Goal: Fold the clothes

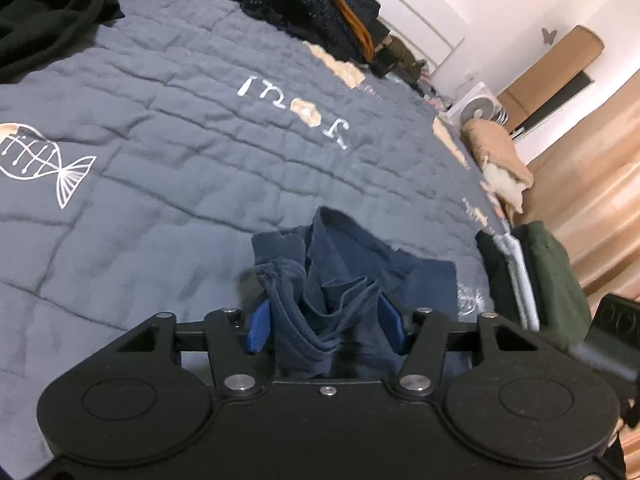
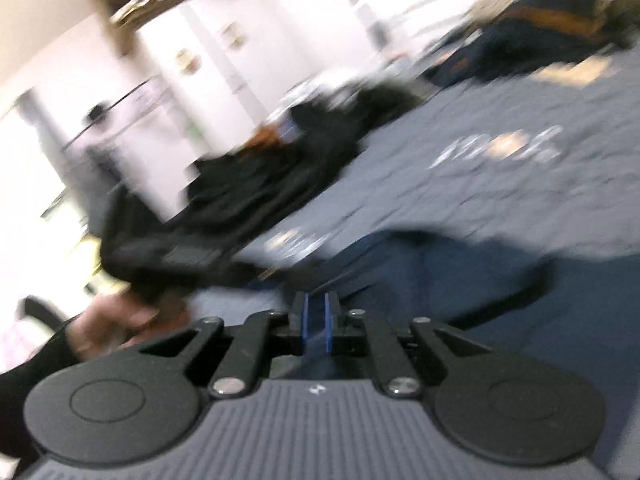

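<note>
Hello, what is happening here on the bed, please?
A person is folding clothes on a grey quilt with two hand-held grippers. The left gripper holds a bunched navy garment between its fingers. The right gripper is nearly shut, apparently on navy cloth; that view is blurred. Dark clothes lie piled further back.

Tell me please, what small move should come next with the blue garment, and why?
Probably draw the two tools apart to spread the navy garment flat on the grey quilt. It sits bunched in folds between the left tool's fingers, while the right tool seems nearly closed near the same cloth, though that view is blurred.
</note>
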Motion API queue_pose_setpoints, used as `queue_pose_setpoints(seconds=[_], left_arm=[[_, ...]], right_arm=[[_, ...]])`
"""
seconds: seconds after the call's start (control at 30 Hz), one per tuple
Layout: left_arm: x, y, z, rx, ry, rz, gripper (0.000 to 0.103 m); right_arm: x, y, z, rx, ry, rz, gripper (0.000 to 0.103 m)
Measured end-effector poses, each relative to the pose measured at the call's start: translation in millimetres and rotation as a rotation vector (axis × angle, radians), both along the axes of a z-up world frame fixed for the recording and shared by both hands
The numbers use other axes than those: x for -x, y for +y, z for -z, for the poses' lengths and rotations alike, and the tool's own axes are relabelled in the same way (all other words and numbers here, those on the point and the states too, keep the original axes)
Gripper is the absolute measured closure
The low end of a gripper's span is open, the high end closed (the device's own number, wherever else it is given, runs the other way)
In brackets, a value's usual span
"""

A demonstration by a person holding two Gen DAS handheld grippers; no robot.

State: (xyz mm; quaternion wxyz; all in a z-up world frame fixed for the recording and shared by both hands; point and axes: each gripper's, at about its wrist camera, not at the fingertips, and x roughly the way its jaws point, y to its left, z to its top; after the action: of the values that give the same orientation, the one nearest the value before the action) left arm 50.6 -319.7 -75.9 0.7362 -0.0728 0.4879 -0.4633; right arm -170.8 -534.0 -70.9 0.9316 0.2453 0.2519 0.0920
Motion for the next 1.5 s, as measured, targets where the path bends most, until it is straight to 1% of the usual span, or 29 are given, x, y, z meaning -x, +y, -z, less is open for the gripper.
queue_pose_setpoints(seconds=[0.07,0.13,0.2,0.27,0.37,0.43,0.5,0.6,0.67,0.7,0.73,0.77,0.83,0.93,1.03,1.2,1.3,1.37,1.43,1.5], left_arm=[[-1,1,3,-0.016,0.012,0.004,0.056],[-2,1,5,-0.021,0.028,0.007,0.056],[-3,3,7,-0.027,0.039,0.006,0.056],[-5,4,9,-0.035,0.047,0.005,0.056],[-7,6,11,-0.045,0.055,0.007,0.056],[-7,7,11,-0.044,0.057,0.009,0.056],[-6,6,11,-0.044,0.058,0.016,0.056],[-3,3,12,-0.046,0.056,0.030,0.056],[-2,2,12,-0.045,0.054,0.036,0.056],[-2,3,11,-0.043,0.054,0.036,0.056],[-2,3,11,-0.041,0.054,0.034,0.056],[-3,4,11,-0.036,0.056,0.031,0.056],[-4,5,10,-0.023,0.060,0.025,0.056],[-3,5,7,-0.002,0.060,0.029,0.056],[-2,3,6,0.004,0.057,0.041,0.056],[1,1,4,0.039,0.054,0.060,0.056],[6,-2,1,0.064,0.042,0.081,0.056],[9,-4,0,0.073,0.034,0.094,0.056],[10,-6,0,0.077,0.035,0.099,0.056],[10,-6,0,0.081,0.036,0.100,0.056]], right_arm=[[-1,-10,11,0.035,0.014,0.081,0.096],[-8,-13,22,0.033,0.036,0.102,0.096],[-14,-9,27,0.025,0.026,0.063,0.096],[-21,-3,27,0.024,0.013,0.026,0.095],[-34,8,24,0.037,0.010,-0.028,0.081],[-40,11,27,0.049,0.026,-0.040,0.067],[-45,14,29,0.062,0.042,-0.052,0.064],[-50,16,33,0.072,0.057,-0.052,0.064],[-50,18,34,0.078,0.055,-0.054,0.066],[-50,19,34,0.082,0.051,-0.054,0.075],[-50,19,34,0.085,0.046,-0.054,0.093],[-49,19,33,0.091,0.045,-0.049,0.100],[-46,16,29,0.094,0.035,-0.035,0.100],[-36,4,19,0.071,0.004,0.003,0.100],[-21,-13,6,0.046,-0.017,0.071,0.100],[16,-55,-9,0.033,-0.028,0.272,0.100],[33,-78,-6,0.039,0.003,0.388,0.100],[38,-88,1,0.071,0.043,0.450,0.100],[38,-95,12,0.080,0.079,0.480,0.100],[38,-94,11,0.085,0.081,0.474,0.100]])
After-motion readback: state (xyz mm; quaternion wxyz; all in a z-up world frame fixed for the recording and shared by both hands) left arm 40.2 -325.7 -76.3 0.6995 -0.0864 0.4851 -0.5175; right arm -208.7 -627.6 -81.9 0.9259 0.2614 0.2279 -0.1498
